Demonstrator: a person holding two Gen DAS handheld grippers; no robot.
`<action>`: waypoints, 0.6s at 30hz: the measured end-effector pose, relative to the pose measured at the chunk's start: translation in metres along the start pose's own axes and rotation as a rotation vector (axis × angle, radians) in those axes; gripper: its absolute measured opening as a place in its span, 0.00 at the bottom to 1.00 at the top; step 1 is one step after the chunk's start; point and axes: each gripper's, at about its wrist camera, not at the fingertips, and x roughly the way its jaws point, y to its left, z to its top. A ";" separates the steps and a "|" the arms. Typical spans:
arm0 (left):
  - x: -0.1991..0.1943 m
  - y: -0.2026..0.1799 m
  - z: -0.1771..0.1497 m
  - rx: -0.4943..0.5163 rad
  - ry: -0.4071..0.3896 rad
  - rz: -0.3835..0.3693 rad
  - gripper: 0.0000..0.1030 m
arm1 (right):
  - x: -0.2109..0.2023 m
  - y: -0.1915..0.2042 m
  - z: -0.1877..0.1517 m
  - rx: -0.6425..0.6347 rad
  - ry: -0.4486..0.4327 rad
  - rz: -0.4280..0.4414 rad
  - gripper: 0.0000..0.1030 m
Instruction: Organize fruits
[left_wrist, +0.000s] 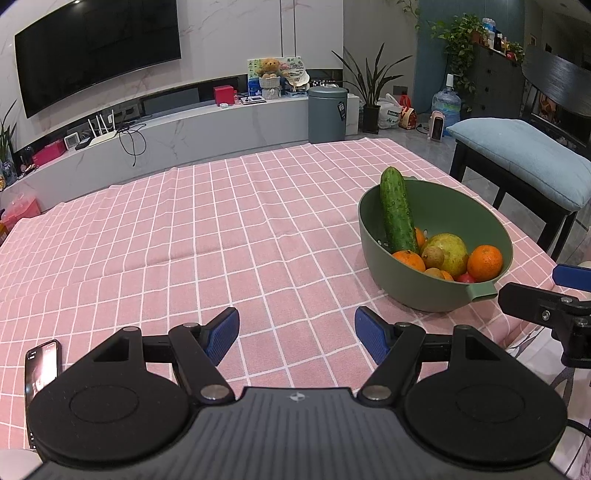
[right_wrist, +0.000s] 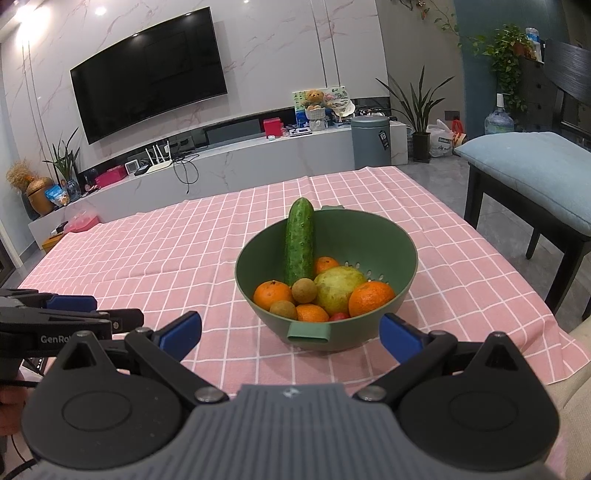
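My left gripper (left_wrist: 296, 335) has its 2 blue-padded fingers spread wide, empty, above the pink checked tablecloth (left_wrist: 184, 229). My right gripper (right_wrist: 290, 336) is likewise spread and empty, its fingers flanking the near handle tab of the green plastic colander bowl (right_wrist: 391, 236), without touching it.

The bowl stands on the cloth near the table's right edge. Inside it a long green cucumber (right_wrist: 299, 242) leans upright against the far-left wall; around its base lie orange mandarins (right_wrist: 371, 298), a large yellow-green pear-like fruit (right_wrist: 340, 288), 2 small brown round fruits (right_wrist: 304, 290) and a red fruit, mostly hidden, at the front.

Beyond the table: a marble-look wall with a curved black television (right_wrist: 147, 77), a long pale media shelf (right_wrist: 236, 162), a grey cylindrical bin (right_wrist: 370, 140), potted plants and a dark bench with a blue cushion (right_wrist: 532, 166).

Legible writing: "GenRo", cut off, on the left gripper's body in the right wrist view.

Only the left wrist view shows a lit smartphone (left_wrist: 41, 365) on the cloth at lower left; only the right wrist view shows the bowl's drain holes.
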 end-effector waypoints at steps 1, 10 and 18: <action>0.000 0.000 0.000 -0.001 0.000 0.000 0.82 | 0.000 0.000 0.000 0.000 0.001 0.000 0.96; 0.000 0.000 0.000 0.003 0.000 -0.001 0.82 | 0.000 0.000 0.000 -0.001 0.001 0.000 0.96; 0.001 0.002 0.002 0.010 -0.009 -0.009 0.82 | 0.000 0.000 0.000 0.000 0.001 -0.001 0.96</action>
